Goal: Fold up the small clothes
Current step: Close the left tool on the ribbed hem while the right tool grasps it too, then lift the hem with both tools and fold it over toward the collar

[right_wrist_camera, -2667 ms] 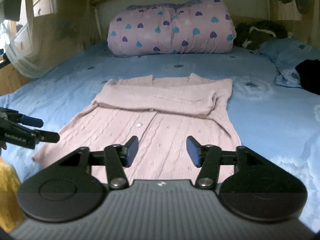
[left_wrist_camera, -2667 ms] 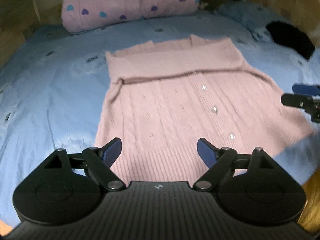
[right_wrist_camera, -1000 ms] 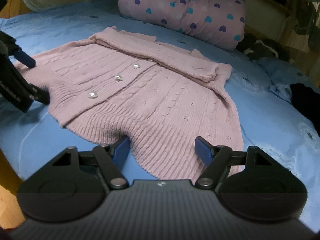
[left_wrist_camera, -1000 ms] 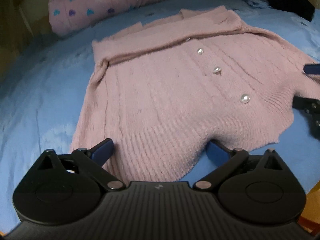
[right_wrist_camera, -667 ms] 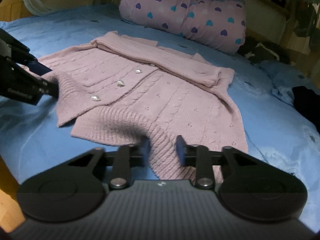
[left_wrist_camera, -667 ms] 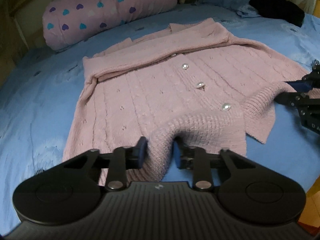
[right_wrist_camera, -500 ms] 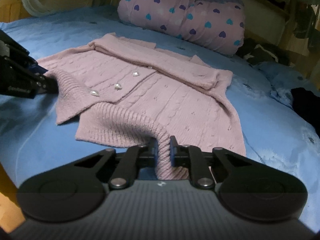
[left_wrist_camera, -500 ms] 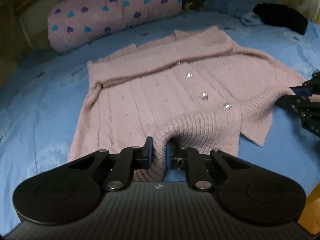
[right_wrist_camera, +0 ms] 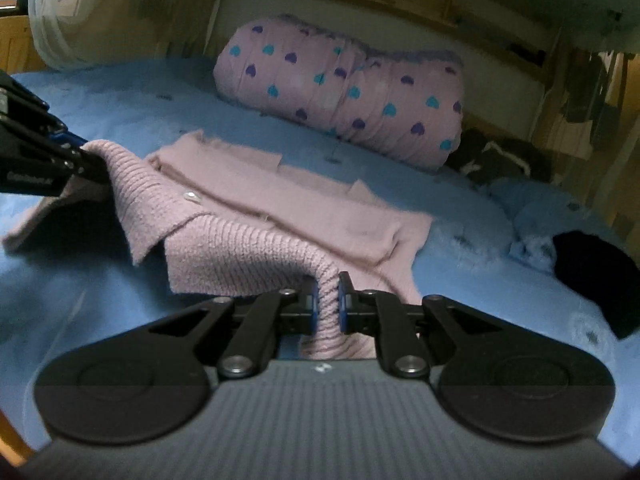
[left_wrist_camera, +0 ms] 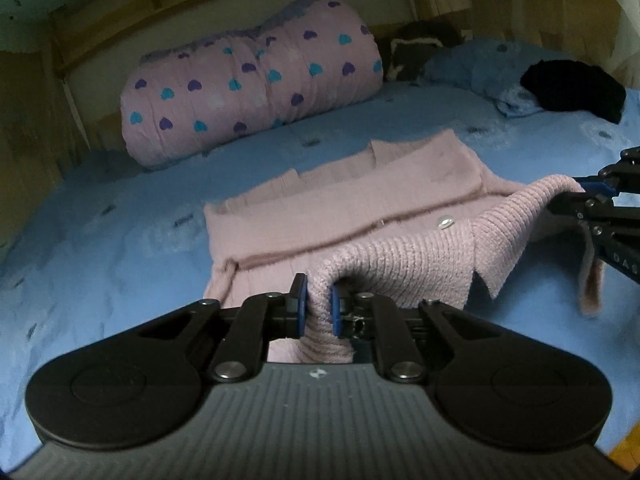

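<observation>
Pinching the ribbed hem of the pink cardigan, left gripper, jaws nearly closed with a fold of knit squeezed between the blue pads. Clamped likewise on the same hem, right gripper, jaws drawn in tight around a narrow ridge of ribbing. Lifted off the blue bedsheet along the near edge, with the hem arching between the two grips and one front corner hanging loose near the right gripper. Lying flat on the sheet beyond the hem, the upper body and folded sleeves, with a white button showing just behind the raised ribbing. Beyond the cardigan's far collar edge, a strip of bare sheet, then a rolled pink quilt with heart print against the headboard. To the cardigan's right, well apart, a black garment on a crumpled blue cloth. To the cardigan's left, open sheet out to the bed's edge. Near the hem, bare sheet under both grippers.
</observation>
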Tool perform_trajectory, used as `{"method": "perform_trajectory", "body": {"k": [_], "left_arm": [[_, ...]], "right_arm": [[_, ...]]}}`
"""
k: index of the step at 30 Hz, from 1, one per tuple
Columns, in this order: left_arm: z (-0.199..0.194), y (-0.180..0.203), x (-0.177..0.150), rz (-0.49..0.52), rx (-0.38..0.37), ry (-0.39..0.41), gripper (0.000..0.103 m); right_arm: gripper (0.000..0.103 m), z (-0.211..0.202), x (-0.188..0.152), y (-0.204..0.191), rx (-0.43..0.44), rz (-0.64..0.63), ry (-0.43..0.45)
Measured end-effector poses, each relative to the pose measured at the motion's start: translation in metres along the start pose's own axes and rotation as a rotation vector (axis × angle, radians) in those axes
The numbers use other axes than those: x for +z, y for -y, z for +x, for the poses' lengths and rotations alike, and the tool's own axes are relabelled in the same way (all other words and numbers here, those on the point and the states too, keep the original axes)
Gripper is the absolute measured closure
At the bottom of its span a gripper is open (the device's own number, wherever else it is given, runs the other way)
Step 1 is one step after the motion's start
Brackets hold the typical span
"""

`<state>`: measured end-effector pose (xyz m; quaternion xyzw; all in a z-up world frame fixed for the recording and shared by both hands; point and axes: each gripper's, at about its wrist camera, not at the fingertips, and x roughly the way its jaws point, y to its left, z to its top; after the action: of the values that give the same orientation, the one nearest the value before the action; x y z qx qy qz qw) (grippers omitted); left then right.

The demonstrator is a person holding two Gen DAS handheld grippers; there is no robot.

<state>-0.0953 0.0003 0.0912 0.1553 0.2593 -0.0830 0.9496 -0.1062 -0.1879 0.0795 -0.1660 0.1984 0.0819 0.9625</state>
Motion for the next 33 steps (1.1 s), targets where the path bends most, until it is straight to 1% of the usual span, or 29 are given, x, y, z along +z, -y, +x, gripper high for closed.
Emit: {"method": "perform_trajectory", "body": {"k": [4,12,18,21,27,30,33], "left_arm": [[0.004,-0.006,0.02,0.005,0.02,0.035,0.089],[0.019,-0.02,0.071,0.018,0.053,0.103,0.089],[0.042,-0.034,0.11,0.04,0.083,0.149,0.09],[0.058,-0.042,0.127,0.051,0.102,0.162,0.093],[0.11,-0.046,0.16,0.05,0.101,0.143,0.094],[0.146,-0.042,0.166,0.054,0.09,0.121,0.094],[0.189,-0.04,0.166,0.043,0.081,0.086,0.094]], "right_arm": [[0.091,0.005,0.015,0.005,-0.011,-0.015,0.035],[0.091,0.025,0.059,0.023,-0.029,-0.056,0.112],[0.091,0.046,0.091,0.035,-0.053,-0.114,0.162],[0.091,0.06,0.106,0.042,-0.067,-0.134,0.183],[0.092,0.099,0.128,0.049,-0.094,-0.152,0.189],[0.091,0.124,0.133,0.052,-0.103,-0.137,0.165],[0.091,0.15,0.129,0.053,-0.11,-0.127,0.134]]}}
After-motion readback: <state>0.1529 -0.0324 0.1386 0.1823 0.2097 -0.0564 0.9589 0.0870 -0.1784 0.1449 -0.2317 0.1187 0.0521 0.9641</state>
